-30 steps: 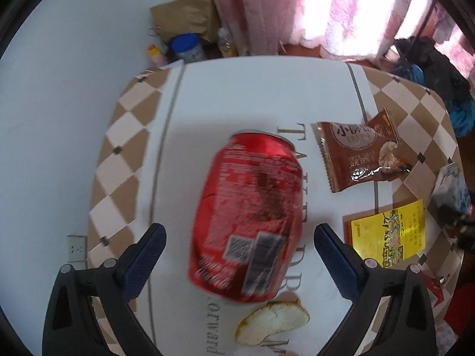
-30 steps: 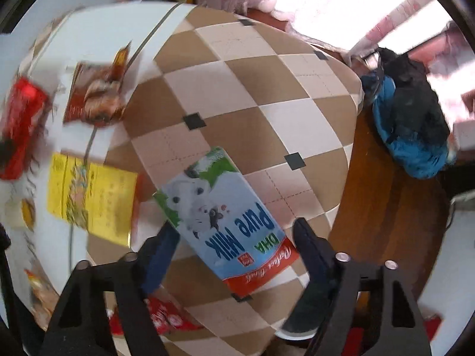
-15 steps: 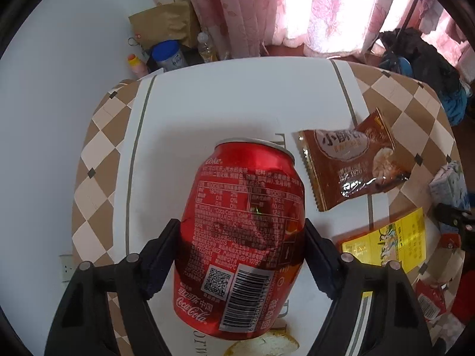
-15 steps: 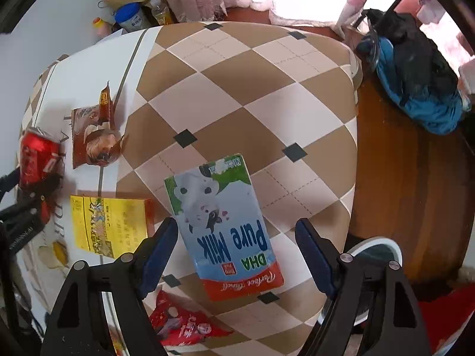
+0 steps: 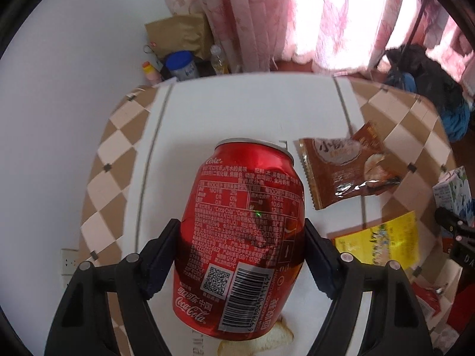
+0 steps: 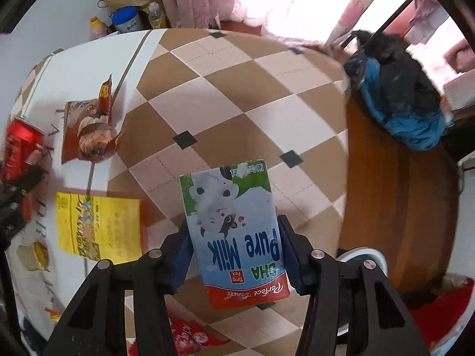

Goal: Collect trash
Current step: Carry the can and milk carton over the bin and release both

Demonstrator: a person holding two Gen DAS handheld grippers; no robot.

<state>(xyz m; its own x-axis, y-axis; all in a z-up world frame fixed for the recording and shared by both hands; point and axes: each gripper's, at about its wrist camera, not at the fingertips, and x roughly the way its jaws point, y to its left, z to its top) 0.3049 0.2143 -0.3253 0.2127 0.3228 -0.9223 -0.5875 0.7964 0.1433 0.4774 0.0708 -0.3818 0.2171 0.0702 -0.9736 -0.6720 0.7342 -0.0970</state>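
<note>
A: What changed on the left?

B: The left gripper [image 5: 242, 255], wide open a second ago, has closed on the dented Coca-Cola can [image 5: 242, 237] — lifted above the tablecloth [image 5: 225, 109]. Its label reads "Coke" and "Coca-Cola" above a barcode.

A: And rightward?

B: A brown snack wrapper [image 5: 344, 172] and a yellow packet [image 5: 383, 243] lie uncollected. The right gripper [image 6: 234, 255] has clamped the milk carton [image 6: 234, 231] — "DHA Pure Milk", "Perfect Land". Two pieces are secured, so I'd judge disposal comes next.
</note>
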